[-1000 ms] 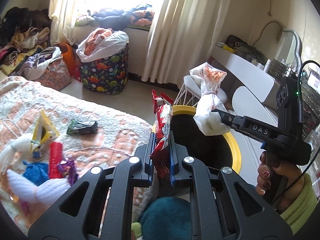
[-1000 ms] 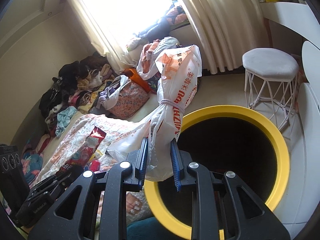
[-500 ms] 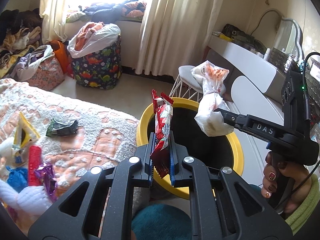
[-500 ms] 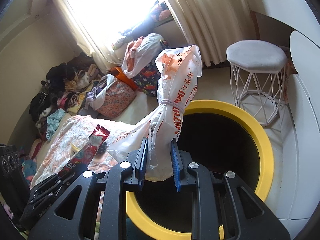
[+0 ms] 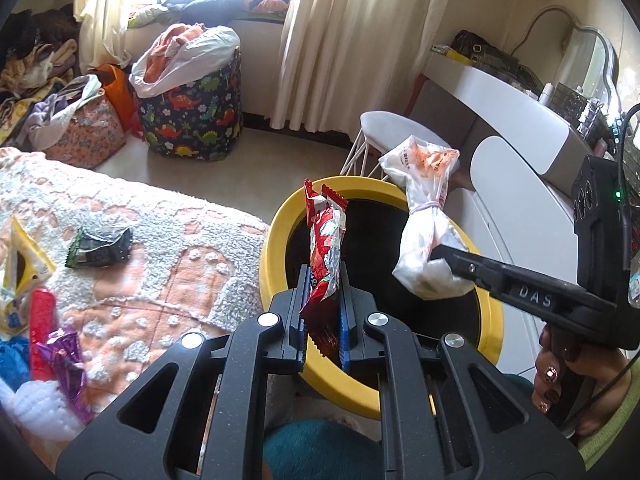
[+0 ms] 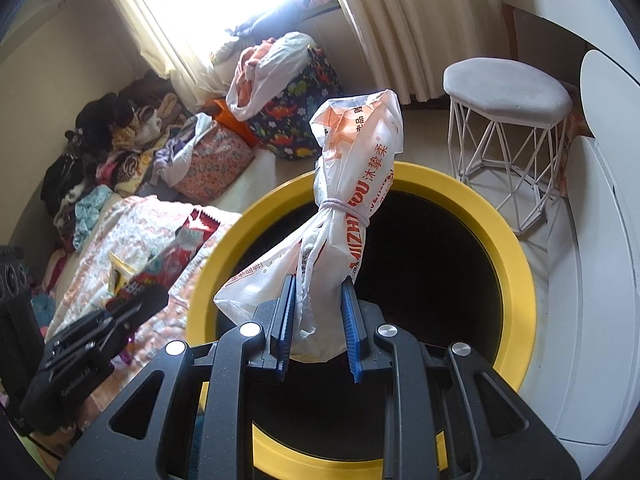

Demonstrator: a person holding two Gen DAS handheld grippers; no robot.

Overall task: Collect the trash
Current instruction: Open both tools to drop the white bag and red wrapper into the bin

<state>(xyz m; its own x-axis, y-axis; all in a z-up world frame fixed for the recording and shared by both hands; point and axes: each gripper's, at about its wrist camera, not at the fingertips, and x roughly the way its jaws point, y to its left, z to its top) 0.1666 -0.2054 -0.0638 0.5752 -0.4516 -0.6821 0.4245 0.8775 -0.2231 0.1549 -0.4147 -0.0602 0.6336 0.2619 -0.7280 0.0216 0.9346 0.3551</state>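
Left gripper (image 5: 323, 312): clamped on a red snack wrapper (image 5: 325, 252), held upright above the near left part of the bin's mouth.
Right gripper (image 6: 318, 316): clenched on a tied white plastic bag (image 6: 352, 200), orange print, neck bound with a band, poised over the opening.
Bin (image 5: 276, 240): round, yellow rim, black inside, on the floor just beside the bed (image 5: 160, 240).
Trash on bed: dark green wrapper (image 5: 99, 246), yellow packet (image 5: 20, 256), red wrapper (image 5: 42, 320), purple foil (image 5: 66, 354), lying apart from the bin.
Surroundings: white stool (image 6: 508, 92) beyond the bin; dinosaur-print hamper (image 5: 192, 116) near the curtains (image 5: 360, 40).
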